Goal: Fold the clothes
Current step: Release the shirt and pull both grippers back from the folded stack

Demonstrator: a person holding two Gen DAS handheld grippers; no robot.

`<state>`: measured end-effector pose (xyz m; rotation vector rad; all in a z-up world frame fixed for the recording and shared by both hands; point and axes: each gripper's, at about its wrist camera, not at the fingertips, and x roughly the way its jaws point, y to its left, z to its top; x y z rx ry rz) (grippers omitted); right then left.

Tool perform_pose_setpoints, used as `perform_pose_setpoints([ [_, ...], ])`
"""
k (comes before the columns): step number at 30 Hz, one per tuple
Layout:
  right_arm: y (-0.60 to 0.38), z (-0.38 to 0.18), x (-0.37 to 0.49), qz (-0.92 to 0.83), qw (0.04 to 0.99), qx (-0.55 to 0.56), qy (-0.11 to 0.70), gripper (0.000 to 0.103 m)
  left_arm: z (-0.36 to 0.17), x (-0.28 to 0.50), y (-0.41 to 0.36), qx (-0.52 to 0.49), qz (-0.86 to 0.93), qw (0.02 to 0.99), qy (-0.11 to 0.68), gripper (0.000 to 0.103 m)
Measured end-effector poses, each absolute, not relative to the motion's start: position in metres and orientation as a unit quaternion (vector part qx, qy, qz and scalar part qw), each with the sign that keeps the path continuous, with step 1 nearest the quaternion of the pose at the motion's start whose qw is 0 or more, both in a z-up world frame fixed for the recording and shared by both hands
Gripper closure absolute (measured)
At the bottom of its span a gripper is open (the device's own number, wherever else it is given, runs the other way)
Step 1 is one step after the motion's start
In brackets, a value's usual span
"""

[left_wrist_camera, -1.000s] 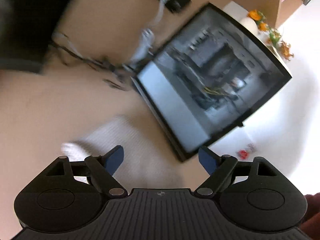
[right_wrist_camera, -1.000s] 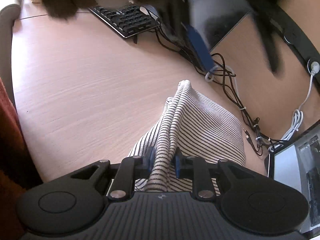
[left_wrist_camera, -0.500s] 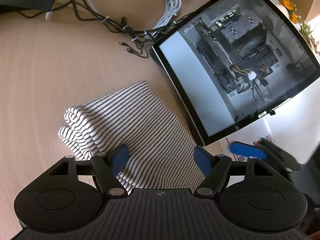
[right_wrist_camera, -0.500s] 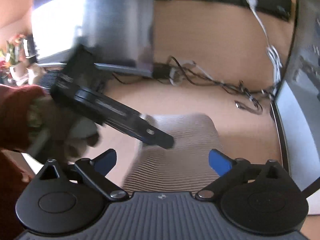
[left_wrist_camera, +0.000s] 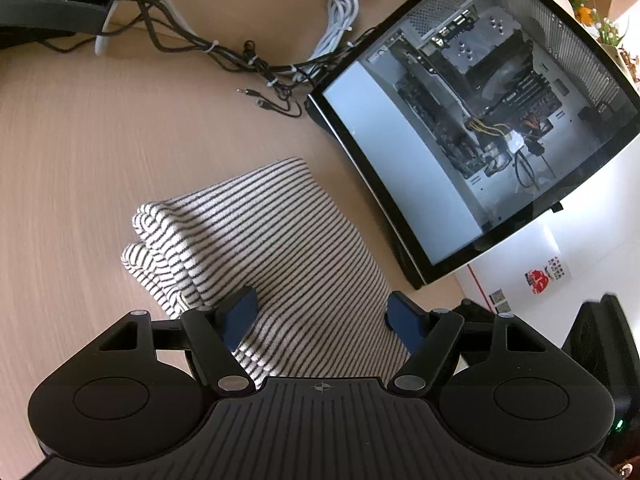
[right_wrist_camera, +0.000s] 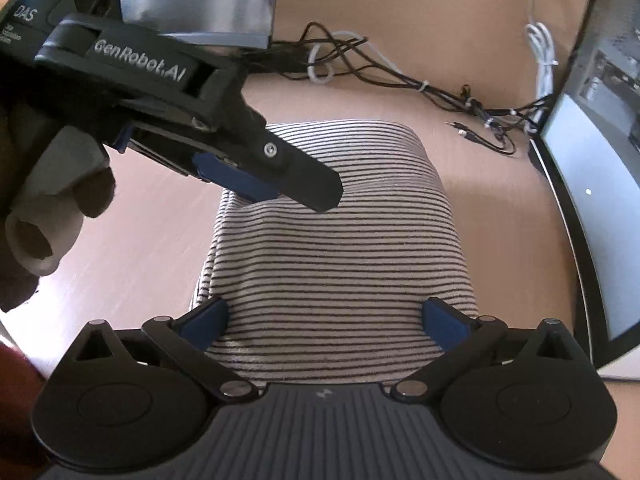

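— Where's the garment?

— The striped garment (right_wrist_camera: 336, 248) lies folded into a compact bundle on the wooden desk (left_wrist_camera: 100, 152), just beside the glass-sided computer case (left_wrist_camera: 472, 120). In the left wrist view its stacked folded edges show on the bundle's left side, one layer over another.

— And the right gripper?

— The right gripper (right_wrist_camera: 324, 320) hangs over the near end of the bundle. Its jaws are opening and stand very wide — the blue pads flank the cloth on either side, and nothing is pinched between them.

— The left one?

— The left gripper (left_wrist_camera: 322, 316) stands over the same bundle with its jaws apart. One blue pad sits over the striped cloth near the stacked edges, the other at the bundle's right edge. The pads aren't pressing on any fold that I can see. In the right wrist view it reaches in from the upper left, its tip over the far left part of the garment, and whether it touches the cloth there I cannot tell. The person's hand (right_wrist_camera: 60, 184) grips its pale handle.

— What else is on the desk?

— A tangle of black cables (left_wrist_camera: 240, 56) beyond the garment, a coiled white cable (left_wrist_camera: 340, 12) near the case, and a monitor base (right_wrist_camera: 200, 4) at the far side.
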<state>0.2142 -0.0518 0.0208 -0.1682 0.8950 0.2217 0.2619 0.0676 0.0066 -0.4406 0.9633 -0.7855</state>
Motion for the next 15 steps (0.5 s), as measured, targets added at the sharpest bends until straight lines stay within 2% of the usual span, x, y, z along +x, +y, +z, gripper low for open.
perform_pose_setpoints([
  [6,-0.100,0.049,0.215,0.103,0.901,0.001,0.421,0.000,0.006,0.262,0.069,-0.211,-0.365,0.789,0.447,0.025],
  [13,-0.153,0.006,0.237,0.051,0.867,0.167,0.466,0.000,0.003,0.263,0.073,-0.228,-0.368,0.784,0.446,0.025],
  [14,-0.153,0.001,0.238,0.058,0.862,0.185,0.467,0.003,0.003,0.263,0.073,-0.229,-0.368,0.782,0.447,0.025],
  [15,-0.150,-0.001,0.239,0.068,0.859,0.197,0.468,0.011,0.003,0.264,0.074,-0.230,-0.369,0.781,0.448,0.025],
])
